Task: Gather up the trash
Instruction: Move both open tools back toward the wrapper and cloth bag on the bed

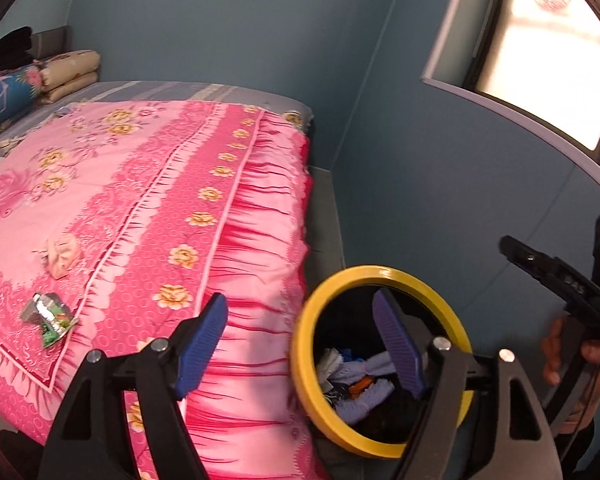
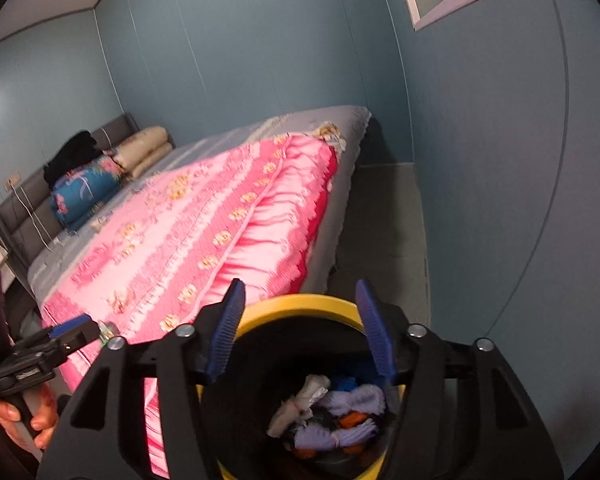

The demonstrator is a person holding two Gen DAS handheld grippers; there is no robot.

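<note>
On the left wrist view we pick up things the other camera misses: a crumpled silver-and-green wrapper (image 1: 49, 317) lying on the pink floral quilt (image 1: 148, 184) near its lower left edge, and just beyond it a scrunched pink wad (image 1: 62, 254), both well apart from the bin. Our left tongs (image 1: 300, 344) stand spread with nothing between the blue pads; one pad sits over the quilt's frilled edge, the other over the mouth of the yellow-rimmed trash bin (image 1: 305, 364). Inside the bin we see white paper, lilac fluffy pieces and a bit of orange. Far right, a hand (image 1: 576, 364) grips the other tool's black handle.

Over to the right wrist view: at far left a hand (image 2: 24, 424) holds the left tool (image 2: 40, 350), and a sliver of the wrapper peeks beside its blue tip. Here we look straight down into the bin (image 2: 296, 304), which the right tongs (image 2: 300, 338) straddle, spread wide and empty. The trash pile (image 2: 332, 412) lies in the bin's bottom: crumpled white paper, blue scrap, lilac tufts, orange bits.

This view alone opens up the room: a grey padded headboard (image 2: 28, 200), a blue floral pillow (image 2: 86, 192), folded beige bedding (image 2: 144, 148), a dark garment (image 2: 74, 152) on top, white cables at the bed's head. Blue-grey panelled walls (image 2: 260, 40) surround us, with grey floor (image 2: 384, 220) between the bed and the wall. The left view shows a bright window (image 1: 540, 64) at upper right.
</note>
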